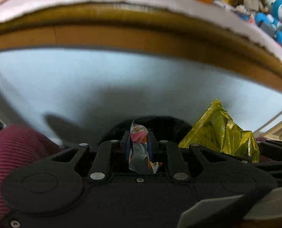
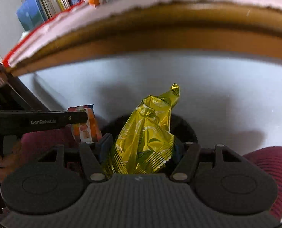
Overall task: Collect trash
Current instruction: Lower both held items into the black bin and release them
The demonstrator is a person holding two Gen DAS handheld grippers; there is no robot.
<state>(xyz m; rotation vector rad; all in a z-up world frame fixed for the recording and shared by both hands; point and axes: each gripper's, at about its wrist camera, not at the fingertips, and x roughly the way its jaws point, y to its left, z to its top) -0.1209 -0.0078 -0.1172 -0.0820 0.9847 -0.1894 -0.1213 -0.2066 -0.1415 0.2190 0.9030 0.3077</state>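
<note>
My left gripper (image 1: 139, 142) is shut on a small pink and orange snack wrapper (image 1: 139, 136), which stands up between the blue pads. My right gripper (image 2: 141, 146) is shut on a crumpled yellow foil bag (image 2: 146, 129) that rises above its fingers. The yellow foil bag (image 1: 220, 129) also shows at the right of the left wrist view. In the right wrist view the left gripper (image 2: 84, 118) comes in from the left with the snack wrapper (image 2: 85, 127). Both grippers point down over a dark round opening (image 2: 184, 127), mostly hidden behind them.
A table edge (image 1: 121, 38) with a brown rim and a pink cover runs across the top, above a white wall (image 1: 121, 83). Books (image 2: 44, 5) and plush toys (image 1: 281, 9) lie on or beyond it. Maroon knitted sleeves (image 1: 13, 152) flank the grippers.
</note>
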